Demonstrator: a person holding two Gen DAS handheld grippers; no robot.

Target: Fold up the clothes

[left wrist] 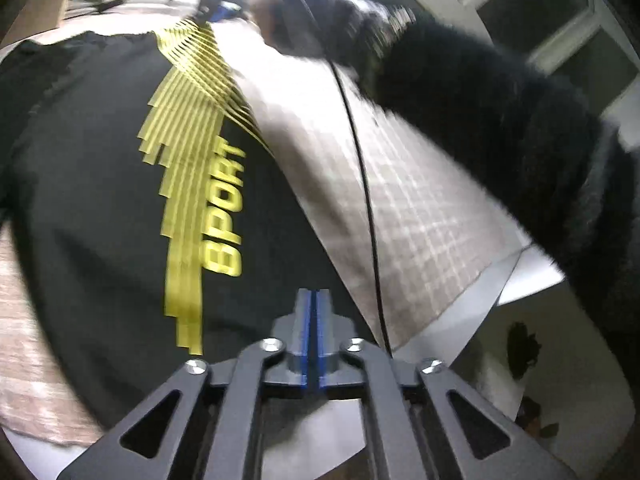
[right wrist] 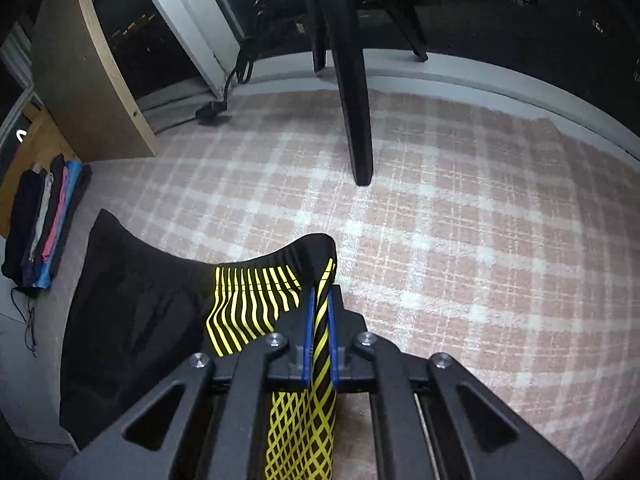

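Observation:
A black sports shirt (left wrist: 100, 200) with yellow stripes and the word SPORT lies on a pink checked cloth (left wrist: 400, 184). My left gripper (left wrist: 313, 300) is shut and empty, its tips just above the shirt's near edge. My right gripper (right wrist: 320, 300) is shut on a yellow-striped fold of the same shirt (right wrist: 140, 312) and holds it lifted off the checked cloth (right wrist: 460, 240). In the left wrist view the right gripper (left wrist: 228, 10) shows blurred at the far end of the shirt, under a black-sleeved arm (left wrist: 480, 92).
A stack of folded clothes (right wrist: 44, 224) sits at the left by a wooden panel (right wrist: 80, 80). A black chair leg (right wrist: 356, 100) stands on the cloth ahead. A black cable (left wrist: 360, 160) hangs across the cloth. The table edge (left wrist: 480, 300) is at the right.

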